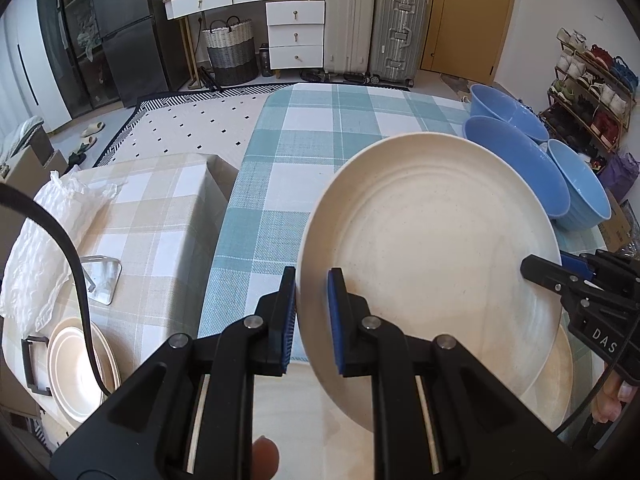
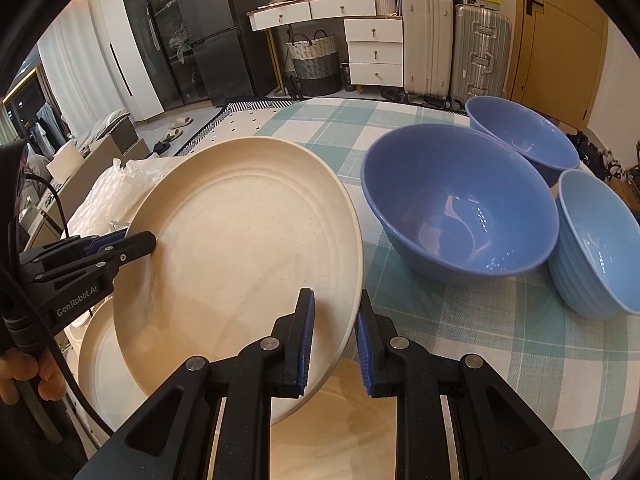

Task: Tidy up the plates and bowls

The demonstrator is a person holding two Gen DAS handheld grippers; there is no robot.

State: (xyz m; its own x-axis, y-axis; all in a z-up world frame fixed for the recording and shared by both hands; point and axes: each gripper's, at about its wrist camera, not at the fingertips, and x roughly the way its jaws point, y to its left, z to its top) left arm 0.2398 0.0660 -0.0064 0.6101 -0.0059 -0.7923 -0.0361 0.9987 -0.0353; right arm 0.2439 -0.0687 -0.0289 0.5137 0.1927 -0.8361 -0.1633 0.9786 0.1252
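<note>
Teal-and-white checked cloth covers the table (image 1: 280, 168) that carries the dishes. Above its near edge a cream plate (image 1: 432, 248) hangs tilted, clear of the cloth, pinched at two opposite points of its rim. The left gripper (image 1: 312, 320) is clamped on the plate's left rim, one blue pad on each face; the right gripper (image 2: 334, 344) is clamped the same way on the right rim. Directly under the raised plate, at the table's near edge, lies a second cream plate (image 2: 104, 368), partly hidden by it. Three blue bowls (image 2: 460, 204) stand upright and close together toward the table's far right corner, the largest nearest the plate. Left of the table, a lower surface under a beige checked cloth (image 1: 160, 216) holds more cream plates (image 1: 76, 368) in a rack at its near edge, with crumpled white plastic (image 1: 44, 232) beside them.
</note>
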